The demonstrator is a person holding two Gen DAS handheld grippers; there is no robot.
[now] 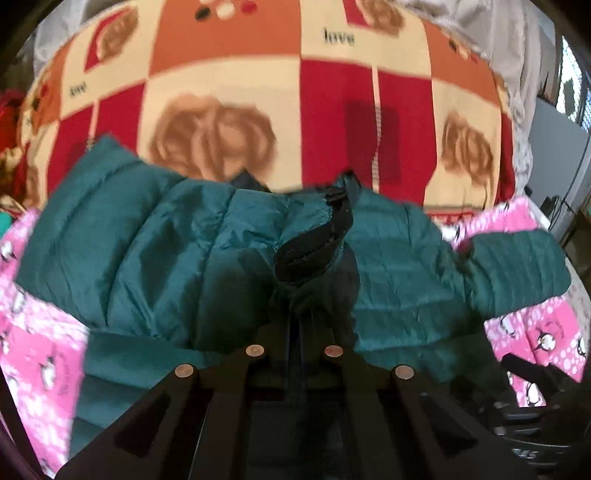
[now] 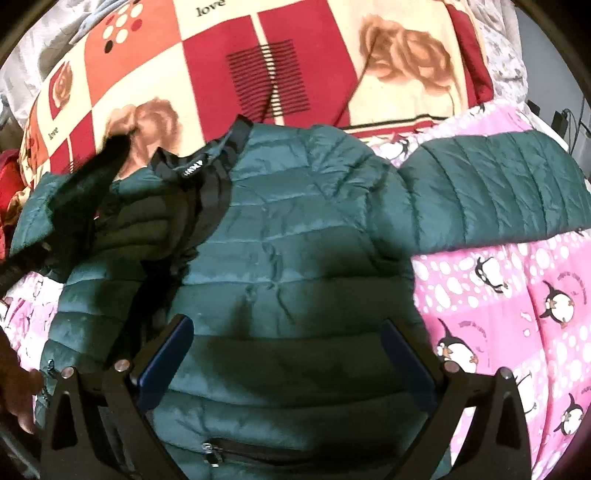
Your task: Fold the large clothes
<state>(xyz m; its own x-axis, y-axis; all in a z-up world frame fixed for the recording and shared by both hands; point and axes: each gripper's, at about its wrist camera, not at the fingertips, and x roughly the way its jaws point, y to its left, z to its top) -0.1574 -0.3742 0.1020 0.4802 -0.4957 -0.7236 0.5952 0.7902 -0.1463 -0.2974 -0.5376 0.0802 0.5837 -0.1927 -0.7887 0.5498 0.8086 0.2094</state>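
A dark teal quilted puffer jacket (image 2: pixel 295 236) lies spread on a bed, front up, collar away from me, one sleeve (image 2: pixel 495 199) stretched out to the right. In the left wrist view the jacket (image 1: pixel 147 251) is bunched and lifted. My left gripper (image 1: pixel 301 314) is shut on a fold of the jacket's black-lined front edge (image 1: pixel 314 243). My right gripper (image 2: pixel 288 354) is open, its blue-padded fingers (image 2: pixel 166 362) held just above the jacket's lower body, holding nothing. A zip pocket (image 2: pixel 236 450) shows at the bottom.
A pink penguin-print blanket (image 2: pixel 517 314) covers the near part of the bed. A red, orange and cream rose-print blanket (image 2: pixel 303 55) with "love" on it lies behind. Grey bedding (image 1: pixel 491 33) and a wall with cables (image 1: pixel 557 206) are at the far right. A hand (image 2: pixel 18 398) shows at the left edge.
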